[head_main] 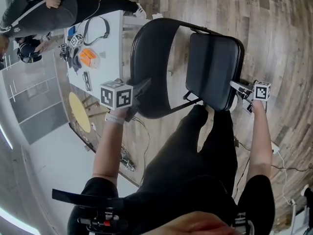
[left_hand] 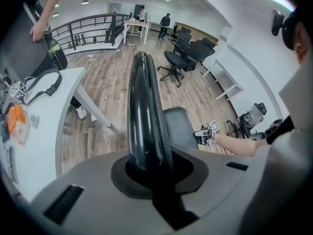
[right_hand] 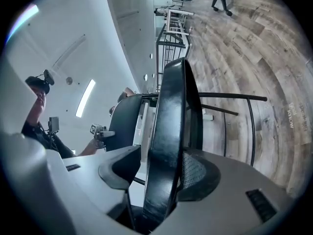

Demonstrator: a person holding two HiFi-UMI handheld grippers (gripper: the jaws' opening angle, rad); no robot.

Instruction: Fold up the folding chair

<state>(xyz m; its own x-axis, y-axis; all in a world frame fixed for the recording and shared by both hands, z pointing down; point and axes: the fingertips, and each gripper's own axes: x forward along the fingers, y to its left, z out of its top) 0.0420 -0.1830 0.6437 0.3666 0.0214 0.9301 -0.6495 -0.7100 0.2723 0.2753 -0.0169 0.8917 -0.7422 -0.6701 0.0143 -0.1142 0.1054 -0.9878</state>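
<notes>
One black folding chair with a padded seat [head_main: 212, 67], a curved black backrest [head_main: 151, 67] and a thin black tube frame is seen on the wood-plank floor [head_main: 274, 33], directly in front of the holder's black-trousered legs [head_main: 195, 151]. The seat is tipped up on edge beside the backrest.

Two tools are counted. The left tool [head_main: 142, 88] [left_hand: 146, 165] is clamped narrowly on the rim of the backrest, both pads pressed against it. The right tool [head_main: 236, 86] [right_hand: 156, 180] is held wide around the seat's edge. One pad lies against the padding, while a strip of light is seen between the seat and the other pad.

One white surface [head_main: 110, 43] is set just beside the backrest, its corner close to the frame. On it are seen one orange object [head_main: 88, 58], one black strap loop [head_main: 98, 26] and one marker cube [head_main: 77, 39]. A person in dark clothing [head_main: 44, 9] is seen at its far side. Several black office chairs [left_hand: 181, 58] and a dark railing [left_hand: 83, 31] are seen farther off.

Black-and-white square markers are carried on the tools' cubes. Faint print on one floor plank [right_hand: 292, 114] cannot be read.
</notes>
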